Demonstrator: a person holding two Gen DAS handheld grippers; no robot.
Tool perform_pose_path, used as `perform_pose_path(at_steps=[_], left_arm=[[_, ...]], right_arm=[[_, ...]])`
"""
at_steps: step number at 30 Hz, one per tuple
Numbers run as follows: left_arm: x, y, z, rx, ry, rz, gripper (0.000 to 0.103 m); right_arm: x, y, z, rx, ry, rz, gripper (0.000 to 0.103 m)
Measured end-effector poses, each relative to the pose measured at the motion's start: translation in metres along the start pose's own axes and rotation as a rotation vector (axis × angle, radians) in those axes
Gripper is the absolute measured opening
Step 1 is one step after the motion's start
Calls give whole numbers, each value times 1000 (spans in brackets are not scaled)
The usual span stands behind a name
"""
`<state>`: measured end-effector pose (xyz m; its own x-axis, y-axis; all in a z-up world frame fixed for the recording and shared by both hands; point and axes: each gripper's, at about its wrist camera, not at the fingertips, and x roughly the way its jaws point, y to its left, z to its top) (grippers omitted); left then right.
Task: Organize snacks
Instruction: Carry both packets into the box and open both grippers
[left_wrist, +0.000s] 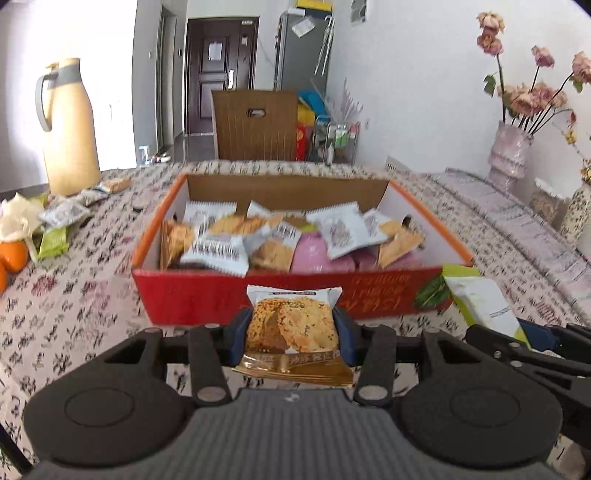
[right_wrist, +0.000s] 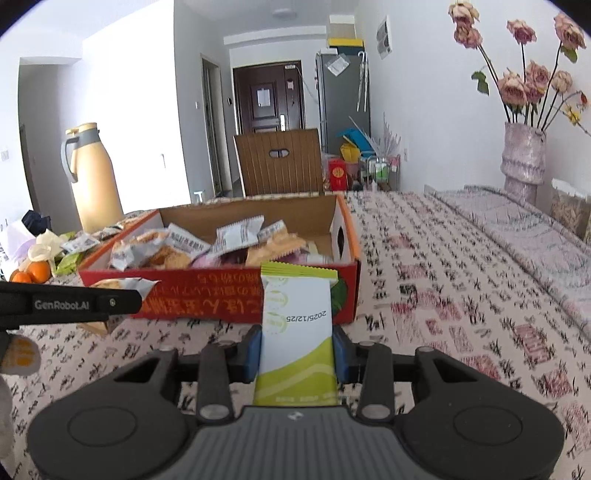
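Left tongs (left_wrist: 291, 334) are clamped on a cookie snack pack (left_wrist: 291, 325), blue pads pressing both sides, pack held up off the bench just in front of the box. The wrapper shows a crumbly biscuit photo with a gold strip at the bottom; there's print on it but it's too blurry for me to read.

Right tongs (right_wrist: 298, 350) are squeezed on a white-and-green packet (right_wrist: 295, 332), standing upright between the pads. You can read a date on it, "2025/12/25", upside down from this view. The other tool's arm at the left edge of the right wrist view says "GenRobot.AI".

Straight ahead sits the red cardboard box (left_wrist: 192, 295), open top, orange rim, piled with mixed snack packs (left_wrist: 273, 240): white ones, biscuit ones, pink ones. Yellow lettering runs along its near wall, upside down, can't make it out.

All on the bench with a floral tablecloth (left_wrist: 74, 302). Near the left edge: a cream thermos jug (left_wrist: 70, 129), loose packets and oranges (left_wrist: 13, 254). At the right edge, a vase of dried roses (right_wrist: 524, 158).
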<state>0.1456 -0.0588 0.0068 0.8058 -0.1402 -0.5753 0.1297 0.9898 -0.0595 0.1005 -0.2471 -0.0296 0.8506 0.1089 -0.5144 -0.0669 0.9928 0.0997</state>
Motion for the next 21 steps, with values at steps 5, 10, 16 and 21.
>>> perform_pose_path(at_steps=[5,10,16,21], left_arm=[[-3,-3,17,3,-40,-8,48],[3,-4,35,4,-68,-5,48],[18,-4,60,9,-97,17,48],[36,-2,78,5,-113,51,48]], right_arm=[[3,-1,17,-4,-38,2,37],[11,-2,36,-8,-73,-2,37],[32,-3,65,-28,-109,-4,37],[55,-3,88,-42,-113,4,37]])
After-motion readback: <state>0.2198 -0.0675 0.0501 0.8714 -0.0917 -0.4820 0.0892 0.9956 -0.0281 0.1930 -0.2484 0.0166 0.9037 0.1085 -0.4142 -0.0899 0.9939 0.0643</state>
